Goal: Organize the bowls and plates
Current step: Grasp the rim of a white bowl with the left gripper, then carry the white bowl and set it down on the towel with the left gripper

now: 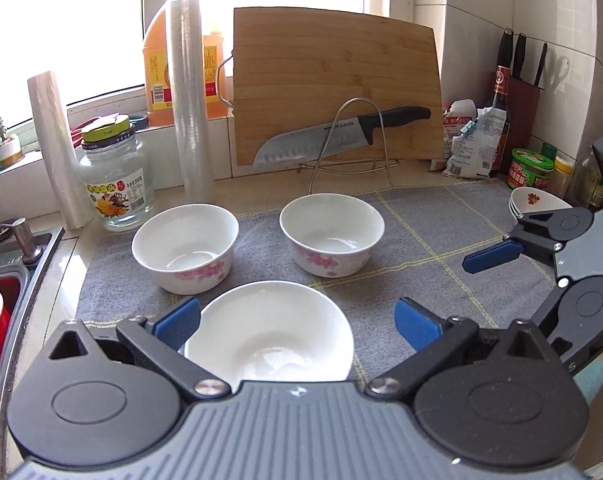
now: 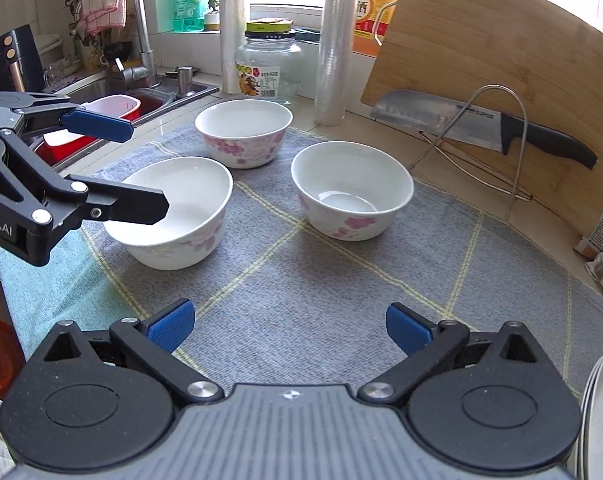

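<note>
Lettering came first: "SUPOR" was stamped on the blade of the knife, which sat in a wire rack against the upright bamboo cutting board. The glass jar by the counter's left edge carried a yellow fruit label in characters too small to read, and the left gripper's body showed "obot.AI" in the right wrist view.

A grey mat with a yellow grid covered the counter, a sink and tap beyond its left edge, window and white tiles behind. Cling film roll and orange oil bottle stood at the counter's back edge.

Three white bowls with pink blossoms stood on the mat. The left gripper's tongs gaped wide, one blue pad on either side of the near bowl, nothing pinched; in the right wrist view one finger reached over that bowl's rim, though contact could not be told. The back-left bowl and back-right bowl stood apart. The right gripper hung wide too, above bare mat near the front edge. Stacked dishes waited at the mat's far right corner.
</note>
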Demonstrator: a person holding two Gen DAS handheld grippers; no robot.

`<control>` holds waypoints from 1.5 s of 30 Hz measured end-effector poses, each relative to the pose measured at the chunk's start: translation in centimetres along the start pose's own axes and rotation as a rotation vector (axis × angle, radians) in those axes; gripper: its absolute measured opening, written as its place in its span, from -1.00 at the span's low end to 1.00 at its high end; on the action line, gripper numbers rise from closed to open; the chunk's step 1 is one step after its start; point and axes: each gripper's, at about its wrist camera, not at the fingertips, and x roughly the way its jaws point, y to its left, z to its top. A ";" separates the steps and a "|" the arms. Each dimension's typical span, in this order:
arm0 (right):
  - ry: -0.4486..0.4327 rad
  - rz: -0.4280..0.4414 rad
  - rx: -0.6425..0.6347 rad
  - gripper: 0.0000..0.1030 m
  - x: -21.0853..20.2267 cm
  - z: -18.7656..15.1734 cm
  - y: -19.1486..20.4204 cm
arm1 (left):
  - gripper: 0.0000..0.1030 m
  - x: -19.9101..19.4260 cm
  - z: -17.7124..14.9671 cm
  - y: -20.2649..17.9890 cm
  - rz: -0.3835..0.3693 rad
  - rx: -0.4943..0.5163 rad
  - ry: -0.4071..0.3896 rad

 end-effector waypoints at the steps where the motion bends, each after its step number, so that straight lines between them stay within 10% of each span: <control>1: 0.003 0.005 -0.005 1.00 0.3 0.2 0.5 | 0.99 0.1 -0.1 0.5 -0.004 0.006 0.009; 28: -0.008 0.046 -0.161 0.96 4.7 2.8 7.3 | 0.75 6.1 0.4 6.2 -0.188 0.087 0.262; 45: -0.034 0.076 -0.207 0.49 4.4 2.9 8.3 | 0.31 6.4 0.6 6.1 -0.242 0.093 0.290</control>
